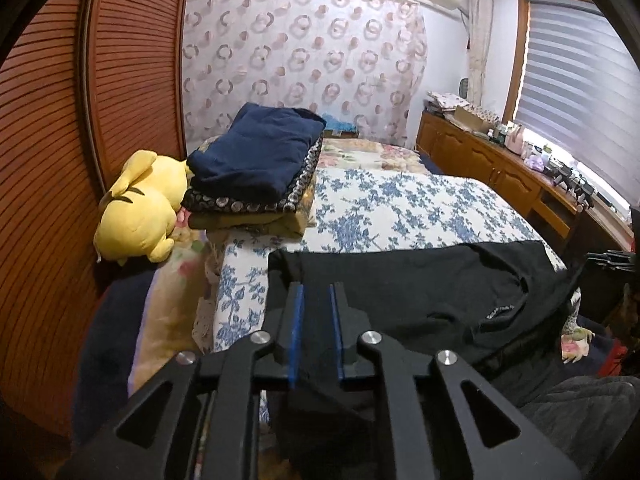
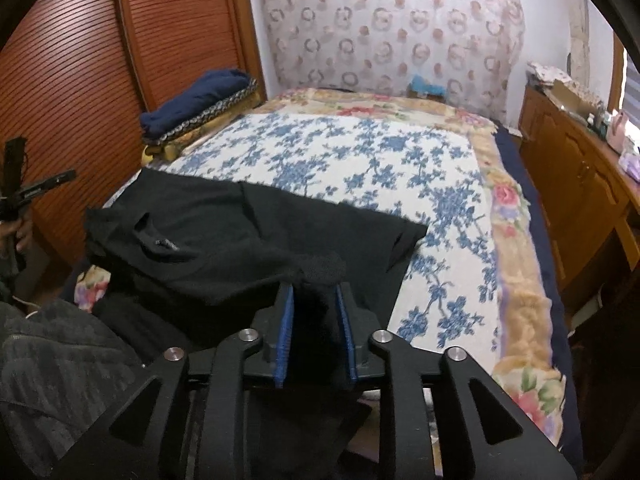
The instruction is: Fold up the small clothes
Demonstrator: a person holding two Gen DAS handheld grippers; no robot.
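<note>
A black garment (image 1: 420,280) lies spread flat across the near end of the bed; in the right wrist view the same garment (image 2: 224,232) shows its neck label. My left gripper (image 1: 315,290) stands at the garment's left near edge, jaws slightly apart, with black cloth lying loose between the blue pads (image 1: 297,320). My right gripper (image 2: 314,290) is at the right near edge, jaws a little wider, with a bunched fold of cloth between them and visible gaps at the pads (image 2: 285,332).
The bed has a blue-flowered quilt (image 1: 400,208). A stack of folded clothes (image 1: 256,160) with a navy piece on top sits at its far left, beside a yellow plush toy (image 1: 136,208). A louvred wardrobe (image 1: 52,140) stands left, a wooden cabinet (image 1: 480,160) right.
</note>
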